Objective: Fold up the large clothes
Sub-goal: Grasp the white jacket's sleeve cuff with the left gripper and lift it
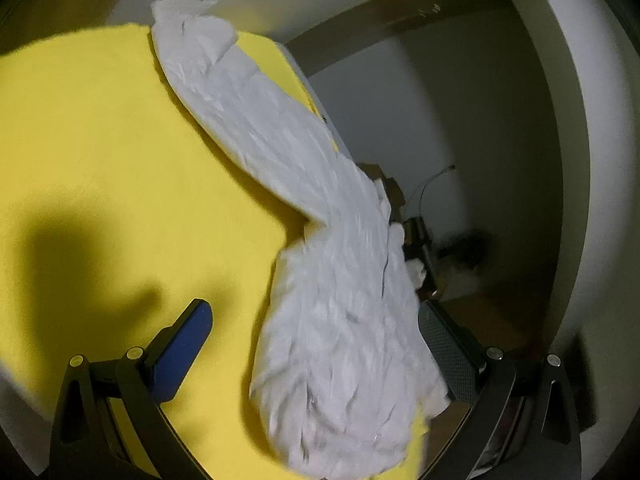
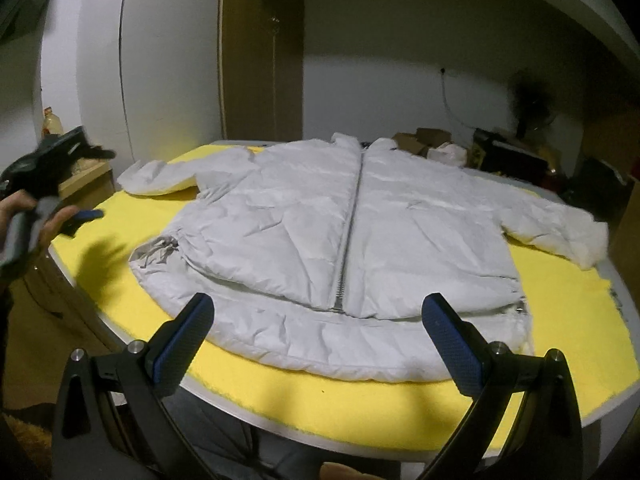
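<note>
A white puffer jacket (image 2: pixel 304 232) lies flat, front up and zipped, on the yellow cloth (image 2: pixel 360 400) that covers the table. Both sleeves are spread out to the sides. My right gripper (image 2: pixel 318 320) is open and empty, just in front of the jacket's hem at the zipper's lower end. My left gripper (image 1: pixel 316 328) is open, hovering over the jacket's side edge (image 1: pixel 332 320), which runs between its fingers; I cannot tell if it touches. It shows in the right wrist view (image 2: pixel 86 216) at the table's left edge, held in a hand.
The yellow cloth (image 1: pixel 100 168) ends at the table's white rim (image 2: pixel 240 416). Cardboard boxes and clutter (image 2: pixel 432 140) stand behind the table. A wooden cabinet (image 2: pixel 84 184) with a bottle stands at the left. A wooden door (image 2: pixel 260 48) is at the back.
</note>
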Demonstrator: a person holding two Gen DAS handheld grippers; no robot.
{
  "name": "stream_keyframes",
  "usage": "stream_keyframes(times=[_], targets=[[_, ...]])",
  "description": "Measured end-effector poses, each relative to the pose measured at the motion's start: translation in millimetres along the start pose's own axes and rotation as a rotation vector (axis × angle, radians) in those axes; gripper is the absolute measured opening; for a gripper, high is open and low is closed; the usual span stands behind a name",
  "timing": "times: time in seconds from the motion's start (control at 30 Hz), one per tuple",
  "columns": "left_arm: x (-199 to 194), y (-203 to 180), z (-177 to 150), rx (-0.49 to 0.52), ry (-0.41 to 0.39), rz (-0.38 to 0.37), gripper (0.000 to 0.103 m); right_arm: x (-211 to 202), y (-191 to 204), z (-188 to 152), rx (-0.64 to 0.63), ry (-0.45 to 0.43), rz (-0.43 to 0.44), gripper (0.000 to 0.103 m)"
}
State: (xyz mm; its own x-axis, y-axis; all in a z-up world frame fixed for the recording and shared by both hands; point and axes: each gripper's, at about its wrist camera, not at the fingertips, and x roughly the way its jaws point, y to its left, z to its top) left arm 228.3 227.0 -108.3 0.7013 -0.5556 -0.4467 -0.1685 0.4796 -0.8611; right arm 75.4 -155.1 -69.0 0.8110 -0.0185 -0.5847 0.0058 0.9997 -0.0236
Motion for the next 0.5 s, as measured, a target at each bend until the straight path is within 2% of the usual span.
stream_keyframes(times=[0.07, 0.1, 0.17, 0.23, 0.4, 0.5], targets=[[11.0, 11.1, 17.6, -0.058, -0.021, -0.047, 0.103, 9.5, -3.3, -0.4, 0.007, 0.017, -0.001, 0.103], [17.1, 19.3, 32.0, -0.107, -0.056, -0.069, 0.103, 14.8, -5.8, -0.3, 0.013, 0.030, -0.003, 0.103], [27.7, 27.4, 52.1, -0.162, -0.096, -0.079, 0.103, 23.5, -12.6, -0.8, 0.042, 0.057, -0.002, 0.103], [42.5, 32.3, 73.8, -0.178, -0.105, -0.063, 0.103, 34.0, -19.3, -1.7, 0.081, 0.093, 0.009, 0.103], [71.5, 48.5, 105.7, -0.219, -0.099, 0.068, 0.103, 51.4, -30.6, -2.1, 0.123, 0.140, 0.011, 0.103], [83.0, 58.6, 112.6, -0.226, -0.088, 0.074, 0.103, 58.9, -36.5, -1.0, 0.142, 0.154, 0.010, 0.103]])
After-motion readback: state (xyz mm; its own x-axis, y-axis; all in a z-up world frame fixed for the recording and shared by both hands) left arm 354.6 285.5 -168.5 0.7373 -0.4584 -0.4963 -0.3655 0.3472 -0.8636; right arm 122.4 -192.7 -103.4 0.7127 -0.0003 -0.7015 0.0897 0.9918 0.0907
